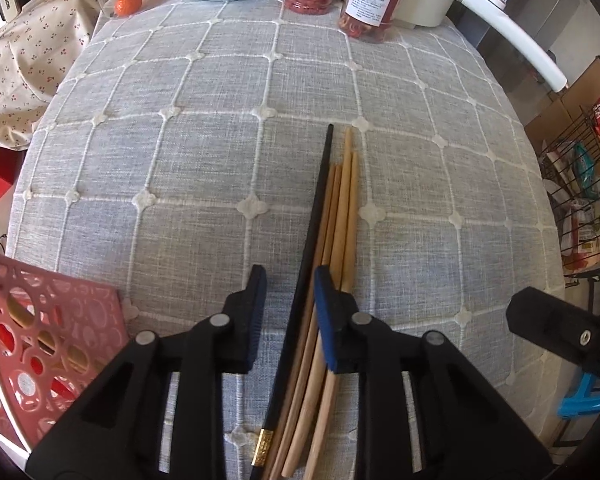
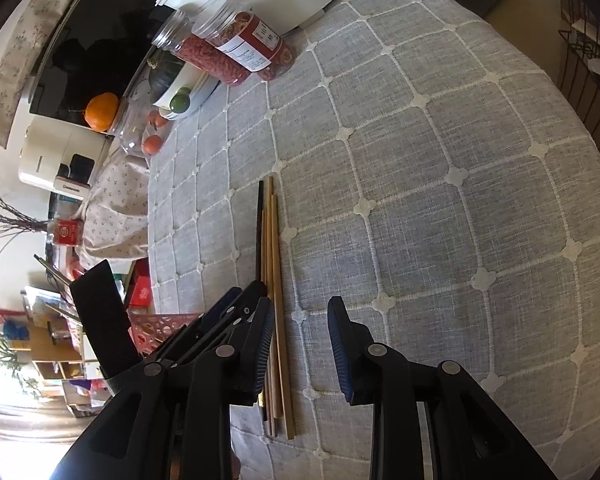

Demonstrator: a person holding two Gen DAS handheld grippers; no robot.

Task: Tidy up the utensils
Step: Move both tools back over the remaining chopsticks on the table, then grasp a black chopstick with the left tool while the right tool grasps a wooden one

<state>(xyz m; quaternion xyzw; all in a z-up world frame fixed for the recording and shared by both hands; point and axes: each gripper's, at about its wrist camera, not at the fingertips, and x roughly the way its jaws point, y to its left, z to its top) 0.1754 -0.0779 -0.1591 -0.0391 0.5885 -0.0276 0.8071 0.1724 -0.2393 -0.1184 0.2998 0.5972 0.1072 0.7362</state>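
Chopsticks point(image 1: 332, 240) bundled lengthwise on grey checked counter point(image 1: 180, 140), one black among wooden ones. Left gripper point(image 1: 290, 280) down over bundle, jaws narrow, astride near ends; right pad at sticks, left pad apart. Right gripper point(image 2: 300, 312) just beside bundle's right, partly open, empty. Pink basket point(image 1: 40, 340) near left.

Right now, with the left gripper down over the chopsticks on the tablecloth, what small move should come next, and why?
Probably close the left gripper the rest of the way. The black chopstick and some of the wooden chopsticks lie between its jaws, but a gap shows beside the left pad, so nothing is clamped yet. The pink basket waits close by.
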